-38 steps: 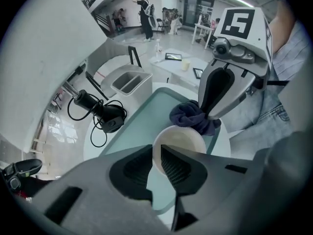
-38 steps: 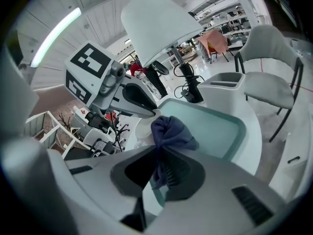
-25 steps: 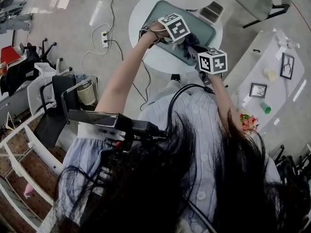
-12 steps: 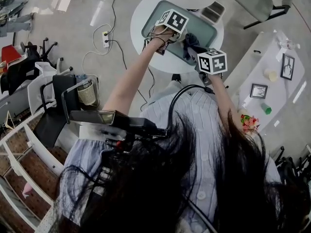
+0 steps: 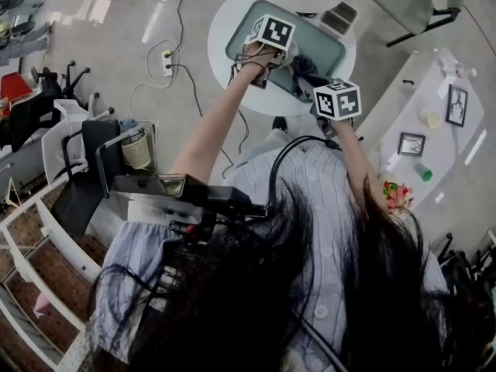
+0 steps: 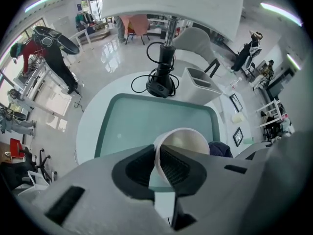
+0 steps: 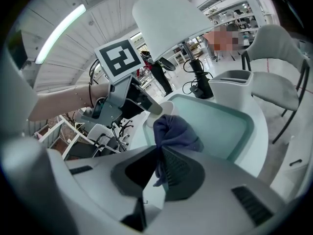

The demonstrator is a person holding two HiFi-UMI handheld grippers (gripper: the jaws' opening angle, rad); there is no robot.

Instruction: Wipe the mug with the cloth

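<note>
A white mug (image 6: 182, 145) is held by its rim in my left gripper (image 6: 157, 168), which is shut on it above the teal mat (image 6: 142, 119). The mug (image 7: 165, 110) also shows in the right gripper view, just behind the cloth. My right gripper (image 7: 160, 165) is shut on a bunched dark blue cloth (image 7: 173, 131), held close beside the mug. In the head view the left gripper (image 5: 271, 33) and the right gripper (image 5: 337, 99) hover over the round white table (image 5: 225, 29), with the cloth (image 5: 304, 67) between them.
A white lamp with a black base (image 6: 161, 84) and coiled cable stands at the mat's far edge. A white bin (image 6: 201, 84) sits beside it. White chairs (image 7: 274, 67) stand around the table. A side counter with picture frames (image 5: 430, 126) lies to the right.
My left gripper has moved slightly up and away over the mat with the mug. The right gripper with the cloth has hardly shifted.
</note>
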